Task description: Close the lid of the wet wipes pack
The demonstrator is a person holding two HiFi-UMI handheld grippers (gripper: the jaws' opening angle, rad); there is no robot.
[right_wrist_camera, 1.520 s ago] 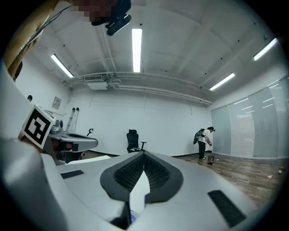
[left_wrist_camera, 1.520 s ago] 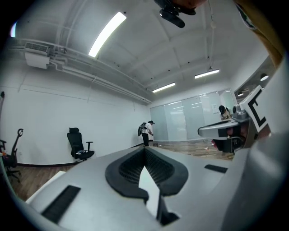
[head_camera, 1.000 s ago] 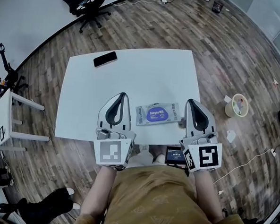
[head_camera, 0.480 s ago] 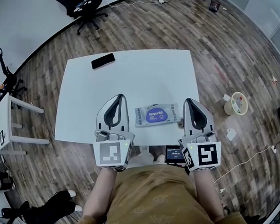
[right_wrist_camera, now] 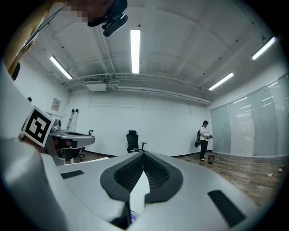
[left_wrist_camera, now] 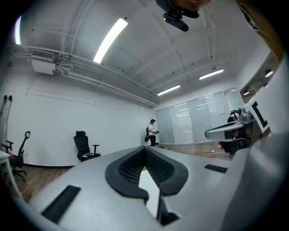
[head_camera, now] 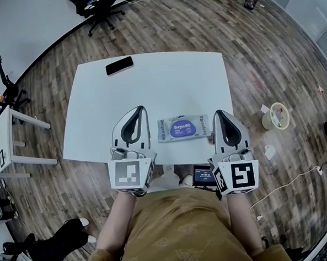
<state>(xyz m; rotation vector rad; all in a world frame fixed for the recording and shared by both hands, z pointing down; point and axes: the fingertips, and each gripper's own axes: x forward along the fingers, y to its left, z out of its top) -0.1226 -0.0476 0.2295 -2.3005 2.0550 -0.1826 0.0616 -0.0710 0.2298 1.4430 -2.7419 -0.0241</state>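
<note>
Under both grippers: white table (head_camera: 155,82) on a wood floor (head_camera: 267,62); black phone (head_camera: 119,66) lies well ahead of the left gripper (head_camera: 140,112).
Between the grippers: wet wipes pack (head_camera: 183,128), flat, its end just beside the right gripper (head_camera: 220,114).
Left jaws: tips together, empty.
Right jaws: tips together, empty.

The head view looks steeply down from high above the white table (head_camera: 97,123). Both gripper views sit close behind their own fingers (left_wrist_camera: 124,169), facing level across the room. Both show the same black office chair (left_wrist_camera: 86,146) and a distant standing person (left_wrist_camera: 152,132).
</note>
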